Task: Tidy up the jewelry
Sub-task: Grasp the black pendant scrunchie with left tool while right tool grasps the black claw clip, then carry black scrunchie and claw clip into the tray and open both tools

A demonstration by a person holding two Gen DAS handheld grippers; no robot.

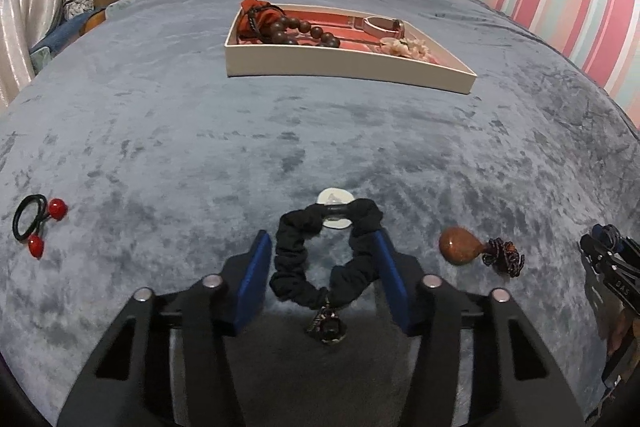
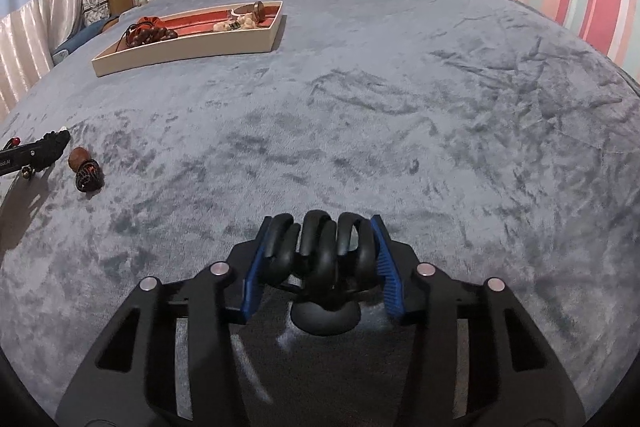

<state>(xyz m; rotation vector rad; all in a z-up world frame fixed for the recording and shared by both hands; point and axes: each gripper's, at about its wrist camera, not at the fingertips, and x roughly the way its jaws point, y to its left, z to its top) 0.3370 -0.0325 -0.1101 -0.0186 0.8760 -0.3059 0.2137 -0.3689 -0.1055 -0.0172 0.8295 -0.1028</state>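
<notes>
Your left gripper (image 1: 326, 251) is sitting low on the bed (image 1: 160, 131) near its front edge, jaws spread around a black scrunchie (image 1: 320, 259), fingers apart but brushing its sides. Your right gripper (image 2: 320, 251) is squeezing tight on a black spiral hair tie (image 2: 320, 247). A brown pendant (image 1: 460, 245) is lying just right of the scrunchie, and a hair tie with red balls (image 1: 34, 223) is resting toward the left edge. Farther back, the white jewelry tray (image 1: 340, 65) is holding wooden beads (image 1: 304, 29) and a bangle (image 1: 382, 26).
</notes>
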